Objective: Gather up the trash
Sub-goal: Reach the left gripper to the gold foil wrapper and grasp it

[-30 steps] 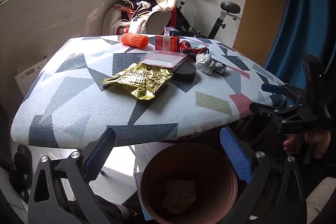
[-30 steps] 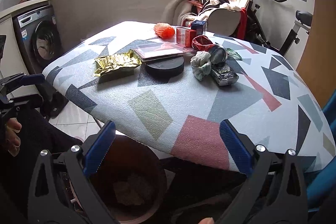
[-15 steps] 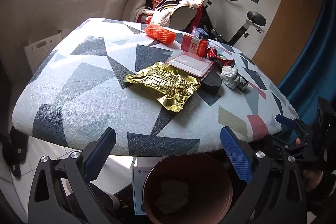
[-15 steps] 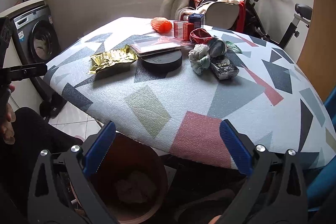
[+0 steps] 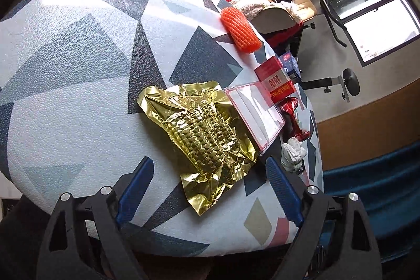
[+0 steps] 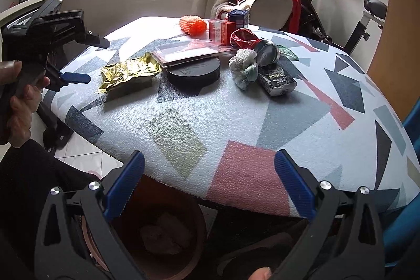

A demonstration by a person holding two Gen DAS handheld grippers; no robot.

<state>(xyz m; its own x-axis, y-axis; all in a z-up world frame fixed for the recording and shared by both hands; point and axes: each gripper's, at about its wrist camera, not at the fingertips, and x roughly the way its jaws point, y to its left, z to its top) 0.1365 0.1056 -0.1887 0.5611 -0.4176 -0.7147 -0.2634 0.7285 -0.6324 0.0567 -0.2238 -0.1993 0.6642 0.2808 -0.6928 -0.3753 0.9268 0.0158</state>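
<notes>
What changed: we have swung our left gripper point(image 5: 207, 190) away from the bin and over the tabletop point(image 5: 65, 101); the view has rolled, and the gold foil wrapper point(image 5: 202, 138) now lies right ahead of the fingers.
Left gripper state: its jaws have just been closing a little but stand wide, with nothing pressed between them; the wrapper's near corner lies between them in the wrist view.
Meaning for the task: we judge the wrapper is the next piece of trash to lift.
Left hand pose: tilted down over the tabletop edge, seen from the right wrist as a hand point(image 6: 21, 96) on the handle.
Right gripper point(image 6: 210, 185): spread apart, empty, parked above the brown bin point(image 6: 157, 240).
Other trash: crumpled tissue point(image 6: 242, 67), crushed can point(image 6: 275, 78), orange foam net point(image 6: 193, 24).
</notes>
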